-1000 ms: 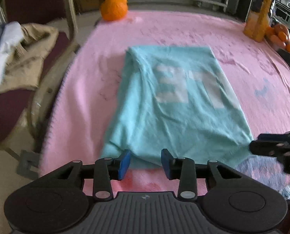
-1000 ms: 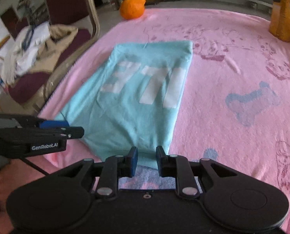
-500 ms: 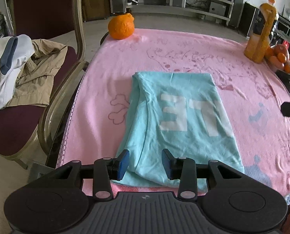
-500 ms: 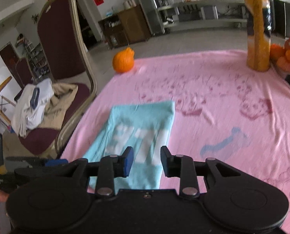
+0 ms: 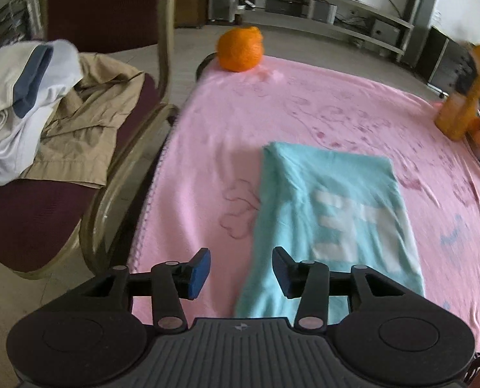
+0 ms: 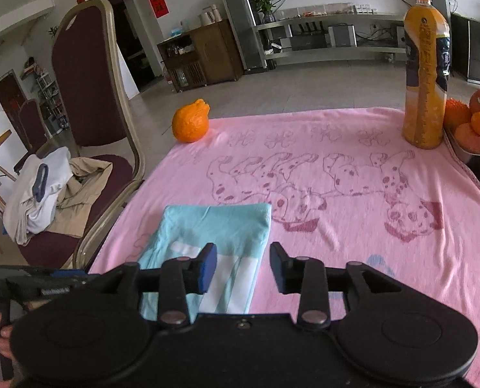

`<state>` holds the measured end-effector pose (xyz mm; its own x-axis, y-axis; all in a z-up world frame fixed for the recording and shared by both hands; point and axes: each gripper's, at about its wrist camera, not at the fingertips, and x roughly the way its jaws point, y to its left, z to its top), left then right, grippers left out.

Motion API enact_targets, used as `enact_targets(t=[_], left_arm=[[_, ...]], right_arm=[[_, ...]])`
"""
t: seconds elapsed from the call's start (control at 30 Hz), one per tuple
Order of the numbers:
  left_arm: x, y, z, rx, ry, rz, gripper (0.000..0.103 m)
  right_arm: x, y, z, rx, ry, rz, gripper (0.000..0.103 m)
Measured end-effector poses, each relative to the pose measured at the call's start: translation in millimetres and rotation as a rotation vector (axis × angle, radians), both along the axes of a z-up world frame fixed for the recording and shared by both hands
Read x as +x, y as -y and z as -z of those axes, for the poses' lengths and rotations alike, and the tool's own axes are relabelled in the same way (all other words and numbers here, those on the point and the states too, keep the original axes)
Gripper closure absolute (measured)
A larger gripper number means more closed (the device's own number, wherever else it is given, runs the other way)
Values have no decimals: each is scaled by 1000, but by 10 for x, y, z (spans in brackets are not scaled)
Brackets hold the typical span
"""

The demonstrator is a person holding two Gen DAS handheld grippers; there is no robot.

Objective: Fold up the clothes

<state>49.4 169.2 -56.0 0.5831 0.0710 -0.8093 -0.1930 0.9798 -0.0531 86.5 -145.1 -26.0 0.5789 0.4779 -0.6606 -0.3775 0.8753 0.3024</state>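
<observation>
A light blue T-shirt (image 5: 330,213) with white lettering lies folded into a long rectangle on the pink blanket (image 5: 227,135); it also shows in the right wrist view (image 6: 220,236). My left gripper (image 5: 241,273) is open and empty, raised above the shirt's near left corner. My right gripper (image 6: 243,266) is open and empty, held above the shirt's near right edge. The left gripper's body (image 6: 36,286) shows at the lower left of the right wrist view. A pile of unfolded clothes (image 5: 43,110) lies on the chair seat to the left.
A maroon chair (image 6: 88,74) with a metal frame stands against the table's left side. An orange fruit (image 5: 240,48) sits at the far left corner. A juice bottle (image 6: 425,64) and a tray of fruit (image 6: 475,126) stand at the far right.
Both grippers have lifted up and drawn back from the shirt's near edge. The left one has also swung left toward the chair. The shirt lies as before.
</observation>
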Motion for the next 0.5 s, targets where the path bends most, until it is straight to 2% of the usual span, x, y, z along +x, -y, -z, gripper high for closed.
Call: enact_targets(t=[0.07,0.2,0.3,0.37,0.5], left_arm=[[58,-110,53,-30,-16,-10,53],[170,-263,188,-113,-45,-24,52],[285,-322,300,-222,-56,6,49],[381,-372,396,-304,-68,27,42],[529,-469,577,-430,-101,8,42]], right_arm=[[53,-1,76,-2,-21,4,59],[145,1,367,-12,-110,17,56],[211,21,592,14,-200,28,56],[277,36,720,52,-262,35,56],[411,92,935,177,-369,63,59]])
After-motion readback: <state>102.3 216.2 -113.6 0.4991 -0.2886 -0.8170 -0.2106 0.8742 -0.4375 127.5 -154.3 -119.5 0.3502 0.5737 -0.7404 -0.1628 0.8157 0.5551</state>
